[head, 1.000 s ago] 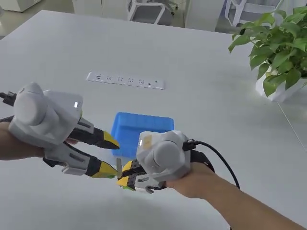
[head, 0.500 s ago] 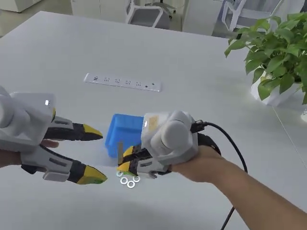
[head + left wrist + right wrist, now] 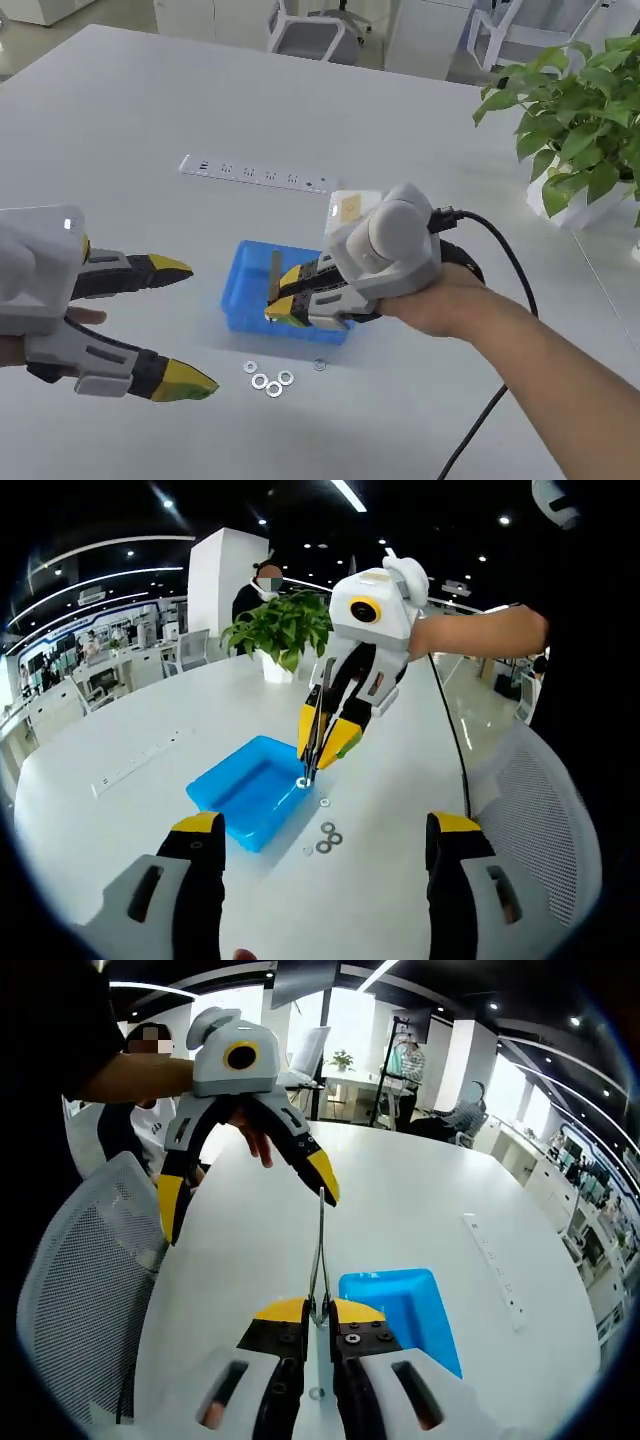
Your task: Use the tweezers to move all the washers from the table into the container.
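Tweezers (image 3: 276, 268) are being pinched by the right hand-held gripper (image 3: 284, 299) over the container (image 3: 236, 303); the left hand-held gripper (image 3: 186, 323) is hovering spread near washers (image 3: 268, 378).

This is an open-plan office. A large white meeting table (image 3: 120, 100) carries a white power strip (image 3: 258, 174) toward its far edge and a potted plant (image 3: 580, 110) toward its right edge. Swivel chairs (image 3: 305, 25) stand beyond the far edge, and a mesh-backed chair (image 3: 80, 1270) sits beside the table. Past it run rows of desks (image 3: 90, 660) under ceiling strip lights (image 3: 345, 492) and small downlights, with tall bright windows (image 3: 340, 1010) and people (image 3: 410, 1065) among other workstations.
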The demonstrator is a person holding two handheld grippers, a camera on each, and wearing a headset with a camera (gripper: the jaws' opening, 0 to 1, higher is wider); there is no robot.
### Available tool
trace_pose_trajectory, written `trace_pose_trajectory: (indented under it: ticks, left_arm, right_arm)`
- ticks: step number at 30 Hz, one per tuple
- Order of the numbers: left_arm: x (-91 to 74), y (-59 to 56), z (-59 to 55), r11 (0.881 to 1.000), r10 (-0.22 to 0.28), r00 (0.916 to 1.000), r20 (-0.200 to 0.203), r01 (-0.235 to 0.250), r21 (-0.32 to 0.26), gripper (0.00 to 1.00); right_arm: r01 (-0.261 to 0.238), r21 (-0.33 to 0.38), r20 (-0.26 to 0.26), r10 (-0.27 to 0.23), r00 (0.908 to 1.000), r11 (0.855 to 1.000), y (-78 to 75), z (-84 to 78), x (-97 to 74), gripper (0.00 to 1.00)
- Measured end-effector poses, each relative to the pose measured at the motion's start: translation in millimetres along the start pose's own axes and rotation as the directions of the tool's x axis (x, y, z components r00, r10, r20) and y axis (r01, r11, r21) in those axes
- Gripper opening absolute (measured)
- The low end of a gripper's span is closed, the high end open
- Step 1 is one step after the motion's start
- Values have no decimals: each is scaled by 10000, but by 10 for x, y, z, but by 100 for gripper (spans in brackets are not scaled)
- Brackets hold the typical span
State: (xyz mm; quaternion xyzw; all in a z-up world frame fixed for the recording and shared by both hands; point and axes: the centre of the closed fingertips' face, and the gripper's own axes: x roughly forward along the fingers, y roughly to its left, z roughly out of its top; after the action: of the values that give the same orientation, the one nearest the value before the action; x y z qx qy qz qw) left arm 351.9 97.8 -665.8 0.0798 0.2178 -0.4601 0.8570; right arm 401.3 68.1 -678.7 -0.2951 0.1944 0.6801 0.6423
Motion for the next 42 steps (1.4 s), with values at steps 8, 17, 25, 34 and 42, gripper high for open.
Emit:
trace_pose_trajectory:
  ticks: [8, 17, 25, 34, 42]
  left_arm:
    - [-15, 16, -20, 9993, 344, 9992, 201, -341, -139, 99]
    - [-18, 45, -62, 9987, 503, 9986, 140, -501, -114, 99]
    - [-19, 62, -89, 9984, 520, 9986, 92, -518, -209, 99]
    - [13, 129, -41, 9984, 546, 9984, 177, -544, -125, 99]
    - [133, 219, 36, 9994, 353, 9992, 203, -354, 15, 99]
  right_arm:
    - [316, 79, 121, -317, 9994, 9995, -237, -97, -42, 8]
    - [514, 125, 79, -515, 9986, 9986, -458, -278, -13, 8]
    - [607, 403, -240, -598, 9979, 9973, -603, -509, 29, 8]
    - [557, 561, -339, -539, 9980, 9969, -682, -740, 141, 9]
    - [497, 682, -161, -487, 9987, 9964, -741, -830, 251, 9]
